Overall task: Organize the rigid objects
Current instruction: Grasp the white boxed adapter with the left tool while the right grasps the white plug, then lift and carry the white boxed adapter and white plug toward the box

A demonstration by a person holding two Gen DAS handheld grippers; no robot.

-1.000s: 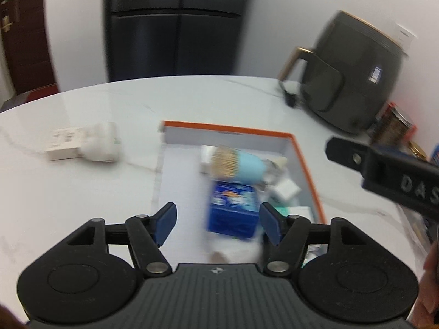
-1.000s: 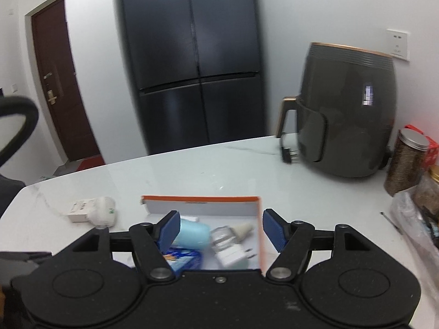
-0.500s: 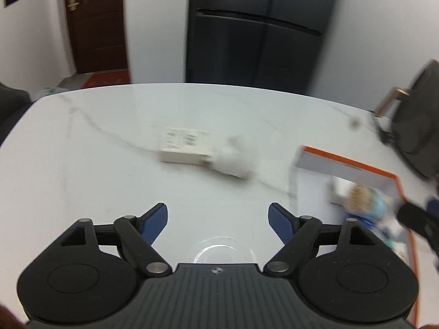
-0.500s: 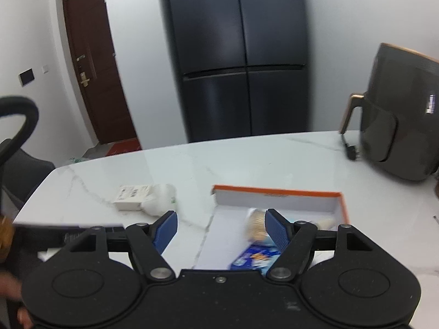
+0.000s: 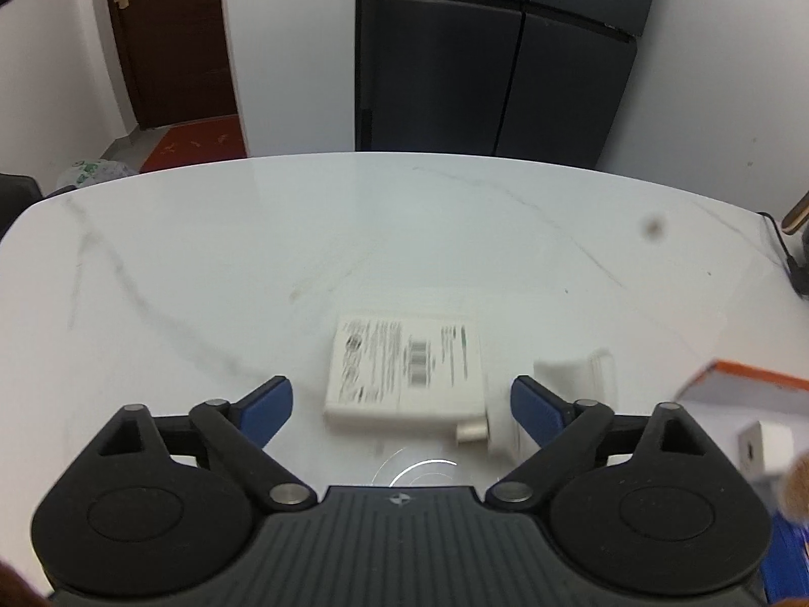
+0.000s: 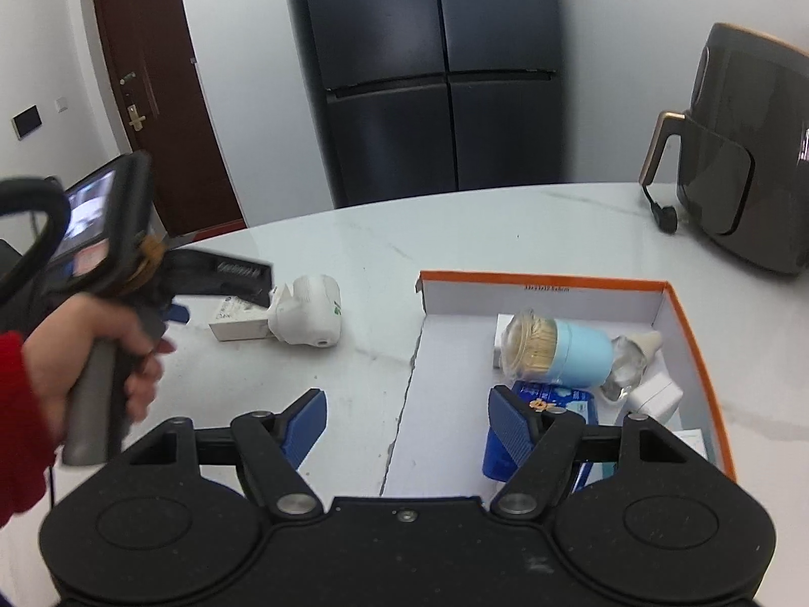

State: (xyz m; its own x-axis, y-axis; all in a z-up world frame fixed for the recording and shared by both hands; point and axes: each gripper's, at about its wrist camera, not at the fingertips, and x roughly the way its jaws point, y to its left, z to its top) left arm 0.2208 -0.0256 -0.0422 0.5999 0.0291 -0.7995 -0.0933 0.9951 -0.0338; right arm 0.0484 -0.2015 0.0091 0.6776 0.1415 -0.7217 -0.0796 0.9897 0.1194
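The left tongs (image 5: 400, 403) are opening wide above the flat white printed box (image 5: 404, 372) on the white marble table (image 5: 303, 253), while the right tongs (image 6: 407, 422) stand empty and apart.

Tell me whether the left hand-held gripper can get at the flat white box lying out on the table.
Probably yes. The left hand-held gripper, jaws opening and empty, faces the white box with only bare table between; the white roll touches its far end.
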